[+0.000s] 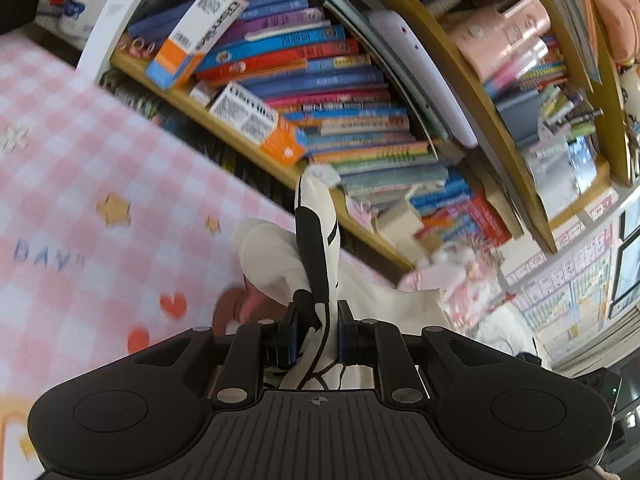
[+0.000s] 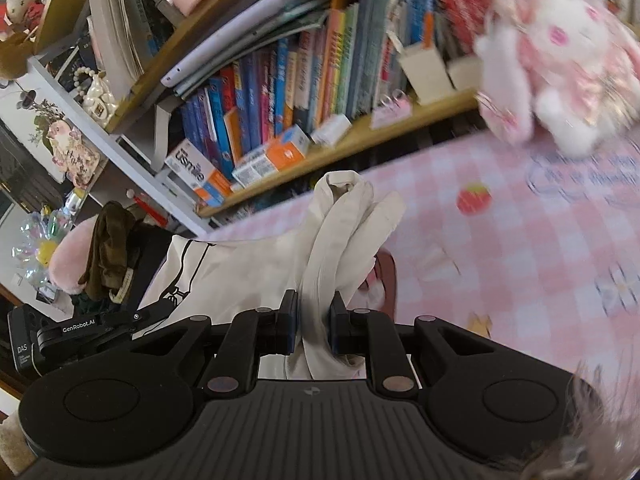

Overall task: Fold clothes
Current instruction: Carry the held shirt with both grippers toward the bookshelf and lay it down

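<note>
Both the left gripper (image 1: 318,330) and right gripper (image 2: 313,322) have fingers clamped on the white garment (image 2: 340,232), bookshelf (image 2: 352,136) just behind, plush rabbit (image 2: 560,60) beside it

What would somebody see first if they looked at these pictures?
Probably the white garment, bunched up in the middle of both views and pinched between the fingers of the right gripper and the left gripper. Next the pink checked cloth under it, and the fluffy pink and white plush bunny sitting at its far edge. Behind it all runs a wooden shelf crammed with colourful books.
</note>
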Available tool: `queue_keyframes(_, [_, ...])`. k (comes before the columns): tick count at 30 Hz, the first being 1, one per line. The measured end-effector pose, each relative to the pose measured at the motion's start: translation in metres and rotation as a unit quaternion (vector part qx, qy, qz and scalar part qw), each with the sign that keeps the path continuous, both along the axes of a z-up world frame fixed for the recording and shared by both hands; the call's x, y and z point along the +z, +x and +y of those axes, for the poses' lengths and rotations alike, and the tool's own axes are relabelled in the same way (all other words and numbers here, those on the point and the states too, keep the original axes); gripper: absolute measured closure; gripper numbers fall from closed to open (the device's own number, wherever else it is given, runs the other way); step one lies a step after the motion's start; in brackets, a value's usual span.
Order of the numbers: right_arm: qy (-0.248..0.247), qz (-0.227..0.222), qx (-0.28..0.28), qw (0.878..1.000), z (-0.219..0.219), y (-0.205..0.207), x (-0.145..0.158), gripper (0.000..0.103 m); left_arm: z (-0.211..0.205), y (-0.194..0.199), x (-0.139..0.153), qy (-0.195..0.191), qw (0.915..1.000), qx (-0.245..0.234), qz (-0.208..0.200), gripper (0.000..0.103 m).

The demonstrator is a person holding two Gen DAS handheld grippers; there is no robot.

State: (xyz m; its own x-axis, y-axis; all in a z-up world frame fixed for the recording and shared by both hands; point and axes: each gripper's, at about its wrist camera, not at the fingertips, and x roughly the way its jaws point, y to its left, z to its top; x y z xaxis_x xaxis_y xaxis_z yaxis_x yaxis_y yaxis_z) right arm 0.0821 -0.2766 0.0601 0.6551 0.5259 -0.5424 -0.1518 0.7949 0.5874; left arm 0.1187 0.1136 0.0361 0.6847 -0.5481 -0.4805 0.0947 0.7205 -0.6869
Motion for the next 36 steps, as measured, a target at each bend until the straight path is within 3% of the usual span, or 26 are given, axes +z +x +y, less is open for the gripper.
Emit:
queue_keyframes(14, [0.001,-0.026,-0.02,0.999,0.011,0.111,-0.013,0.089,0.005,0.107,-0.018,0.008,0.9998,0.012,-0.01,0.087])
queue_keyframes(28, [0.013,-0.028,-0.033,0.999,0.011,0.163,-0.046,0.089,0.01,0.15,-0.056,0.014,0.9997,0.016,-0.007,0.086])
queue_keyframes(30, [0.009,-0.017,-0.039,0.999,0.011,0.168,-0.057,0.089,0.011,0.154,-0.071,0.019,0.9995,0.02,0.017,0.086])
queue_keyframes(34, [-0.005,0.048,-0.046,0.998,0.011,0.178,-0.089,0.086,0.017,0.153,-0.09,0.009,0.9987,0.026,0.044,0.081])
queue_keyframes(36, [0.021,0.051,-0.057,0.997,0.006,0.177,-0.095,0.085,0.019,0.152,-0.093,-0.003,0.9984,0.03,0.049,0.08])
